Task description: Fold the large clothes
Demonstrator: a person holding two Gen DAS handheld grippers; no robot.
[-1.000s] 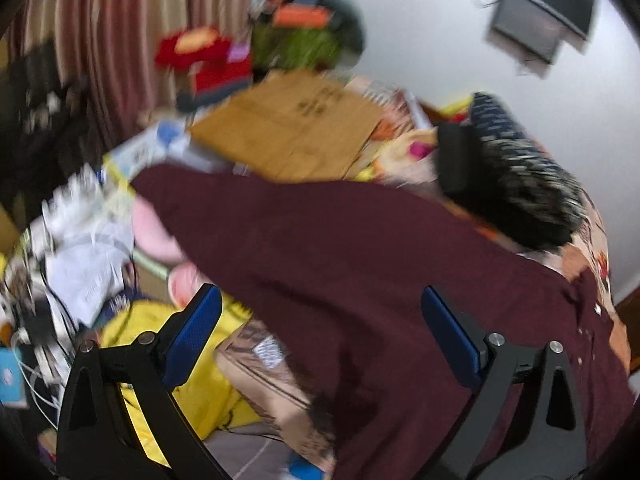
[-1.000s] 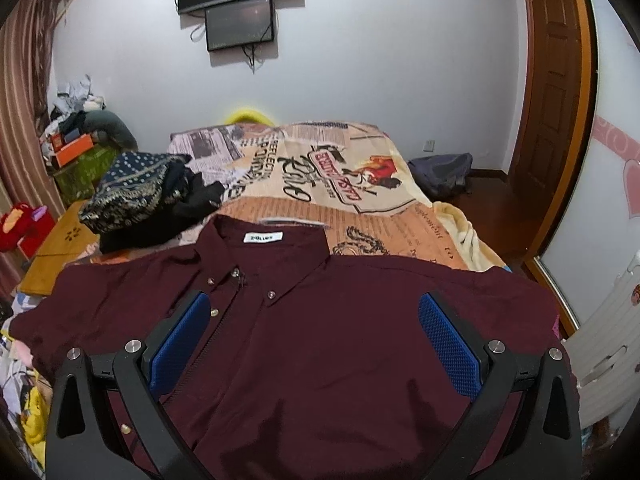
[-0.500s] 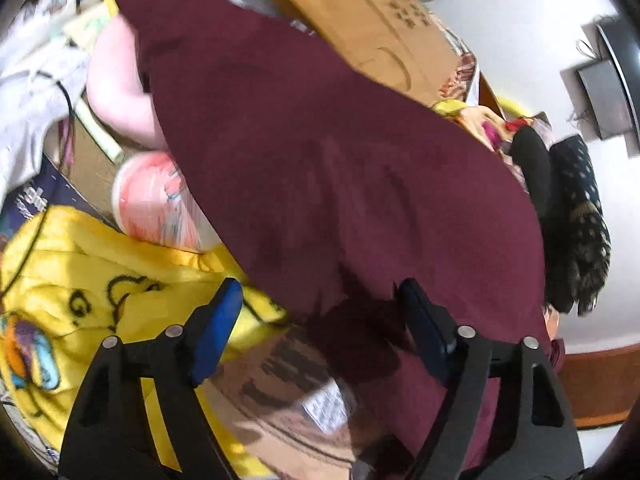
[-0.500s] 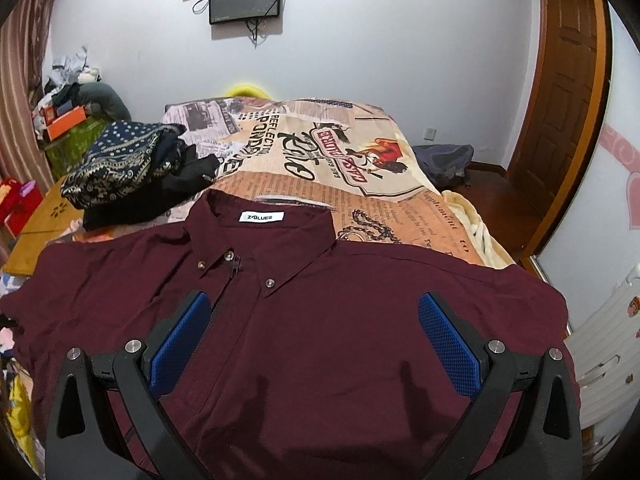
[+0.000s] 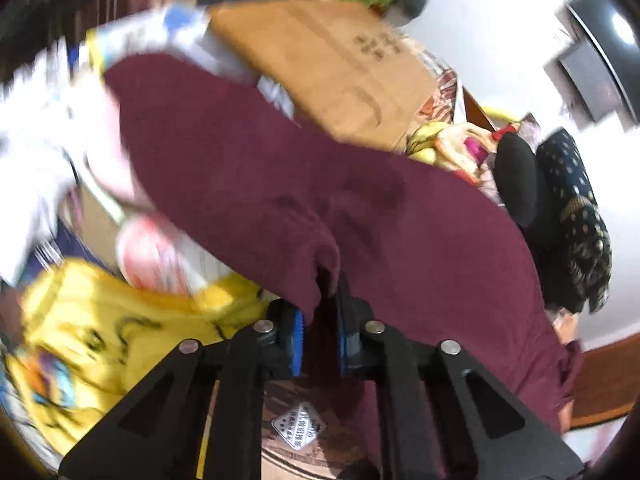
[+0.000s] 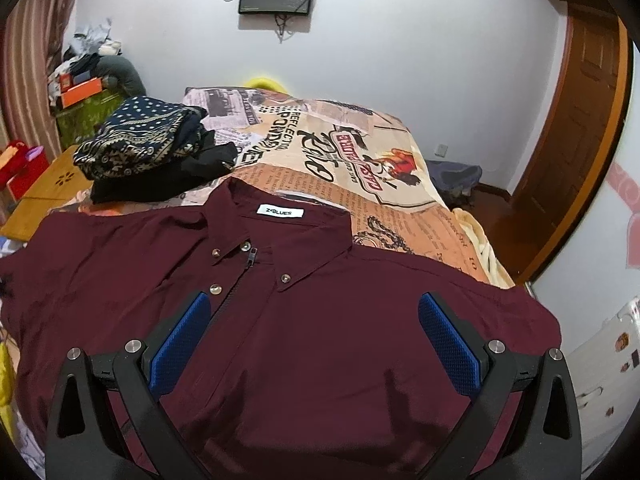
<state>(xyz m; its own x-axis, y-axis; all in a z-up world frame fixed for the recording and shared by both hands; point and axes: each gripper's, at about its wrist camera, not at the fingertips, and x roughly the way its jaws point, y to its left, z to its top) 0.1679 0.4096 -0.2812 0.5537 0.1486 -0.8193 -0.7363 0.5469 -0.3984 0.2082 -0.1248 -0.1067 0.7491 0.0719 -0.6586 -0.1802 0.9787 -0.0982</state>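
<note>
A maroon button-down shirt [image 6: 304, 320] lies front up on the bed, its collar and white label toward the far wall. In the left wrist view its sleeve and side [image 5: 320, 200] hang over the bed's edge. My left gripper [image 5: 319, 330] is closing, and its blue pads pinch a fold of the shirt's lower edge between them. My right gripper [image 6: 314, 336] hovers above the shirt's chest with its blue pads wide open and nothing between them.
A stack of folded dark clothes [image 6: 140, 152] sits on the printed bedspread [image 6: 360, 152] beyond the shirt's left shoulder. Beside the bed lie a cardboard box [image 5: 332, 64], a yellow cloth [image 5: 100, 340] and loose clutter. A wooden door [image 6: 576, 128] stands at right.
My left gripper has dropped toward the shirt's edge and its jaws have gone from wide open to pinching the fabric. The right gripper drifted slightly forward over the shirt and stayed open.
</note>
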